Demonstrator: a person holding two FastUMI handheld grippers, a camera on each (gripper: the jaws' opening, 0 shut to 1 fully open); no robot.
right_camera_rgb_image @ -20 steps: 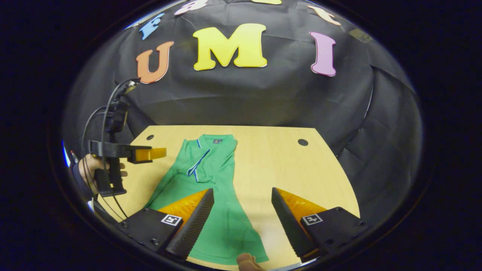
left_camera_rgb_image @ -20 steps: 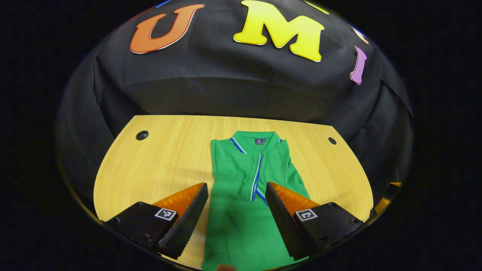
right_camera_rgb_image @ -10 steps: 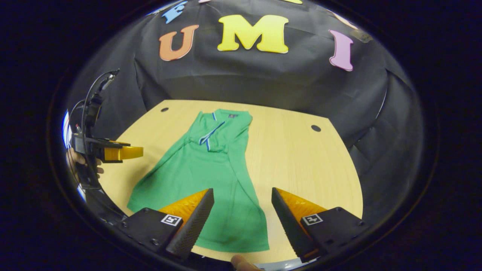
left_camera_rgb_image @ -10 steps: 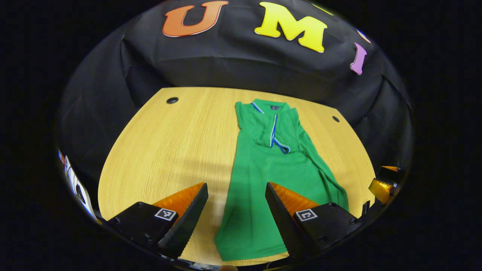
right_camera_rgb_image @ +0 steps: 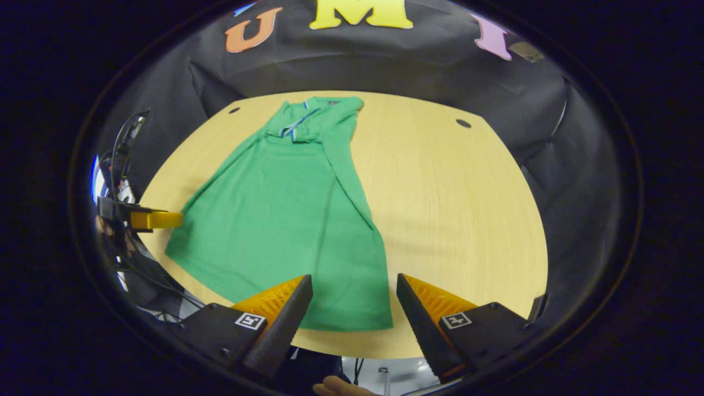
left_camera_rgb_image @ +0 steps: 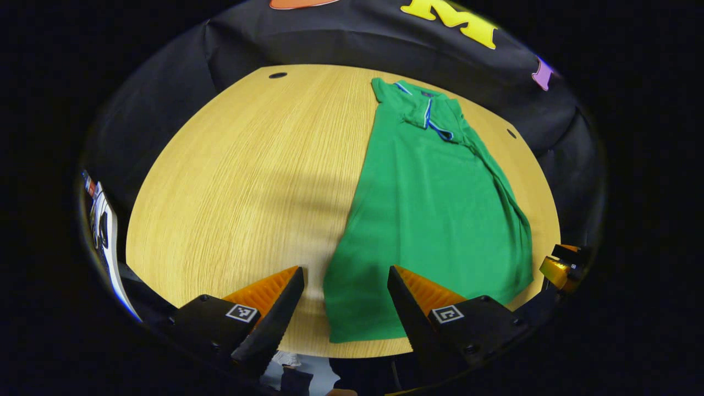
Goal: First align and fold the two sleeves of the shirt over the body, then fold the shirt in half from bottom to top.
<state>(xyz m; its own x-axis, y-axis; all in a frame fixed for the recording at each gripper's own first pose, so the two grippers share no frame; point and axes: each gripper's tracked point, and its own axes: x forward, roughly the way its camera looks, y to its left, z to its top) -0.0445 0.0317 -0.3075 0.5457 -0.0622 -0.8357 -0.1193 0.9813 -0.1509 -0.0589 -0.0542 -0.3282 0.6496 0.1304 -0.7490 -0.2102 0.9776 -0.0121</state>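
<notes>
**Hem grab could go uneven on the green shirt**

The green polo shirt with blue-and-white collar trim lies flat on the pale wood-grain desk, sleeves already folded in over the body, collar toward twelve o'clock and hem toward six. In the left gripper view the left tool hangs with its jaws spread wide and nothing between them, straddling the hem's left corner. In the right gripper view the right tool is likewise wide open and empty, poised over the hem's right corner; the left tool also shows there at nine o'clock.

What likely remains is the bottom-to-top fold — and the risks sit in the pickup. A pinch that catches only the top layer would leave the back panel behind and open the fold. If one tool closes higher on the cloth than the other, the hem will travel skewed and land crooked against the collar. Lifting too briskly could flip the tucked sleeves back out, since nothing holds them down.
</notes>
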